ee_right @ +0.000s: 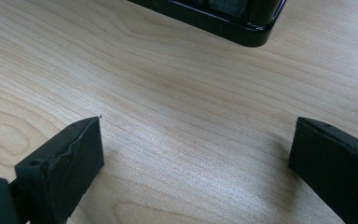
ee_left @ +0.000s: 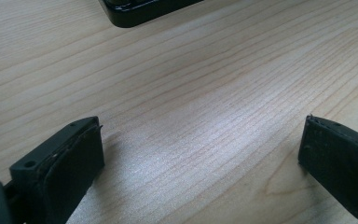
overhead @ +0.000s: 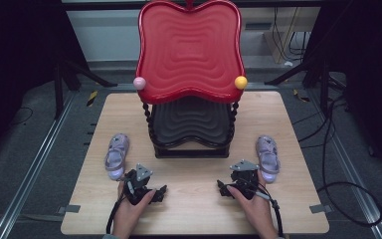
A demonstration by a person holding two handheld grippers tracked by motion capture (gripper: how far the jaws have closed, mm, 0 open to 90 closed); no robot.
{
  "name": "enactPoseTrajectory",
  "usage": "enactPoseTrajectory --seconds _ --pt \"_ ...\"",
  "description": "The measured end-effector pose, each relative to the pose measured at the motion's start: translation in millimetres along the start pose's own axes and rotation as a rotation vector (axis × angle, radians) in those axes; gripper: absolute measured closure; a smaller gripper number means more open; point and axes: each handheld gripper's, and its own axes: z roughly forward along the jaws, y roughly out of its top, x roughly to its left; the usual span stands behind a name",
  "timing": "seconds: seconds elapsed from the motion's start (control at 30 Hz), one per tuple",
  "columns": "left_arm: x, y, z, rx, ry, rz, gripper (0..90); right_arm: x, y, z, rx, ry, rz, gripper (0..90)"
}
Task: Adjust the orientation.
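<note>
Nearest the front edge of the pale wooden tabletop [overhead: 194, 209], two hand-held grippers are rested: the left hand-held gripper [overhead: 155, 193] and the right hand-held gripper [overhead: 225, 188], each with jaws spread wide and nothing between them, as the two gripper views show over bare wood. Just beyond, two small lilac children's sandals are laid, one sandal [overhead: 116, 155] beside the left gripper, the other sandal [overhead: 267, 158] beside the right. Between them a two-tier stand [overhead: 191, 130] is set, its black lower tray under a red wavy upper tray [overhead: 190, 50]. Two balls are seen at the red tray's front corners: one pink ball [overhead: 139, 82], one yellow ball [overhead: 240, 82].
</note>
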Motion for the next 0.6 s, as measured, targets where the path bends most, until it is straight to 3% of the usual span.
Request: enactPoseTrajectory --seconds 0.17,0.3,0.4,0.6 --pt "-0.4 0.1 -1.2 0.008 -0.004 -0.002 0.0 0.7 -0.1 -0.3 0.002 -0.004 0.007 3.2" --pt "1.6 4.4 -6.0 0.051 -0.018 0.007 3.7 0.7 -0.2 -0.5 0.001 -0.005 0.006 3.2" --pt "4.9 12.0 -16.9 0.119 -0.013 0.051 5.6 0.9 -0.3 -0.4 0.0 -0.005 0.008 3.3" --pt "20.2 27.4 -36.9 0.158 0.006 0.057 5.8 1.0 -0.4 -0.4 0.0 -0.005 0.008 3.3"
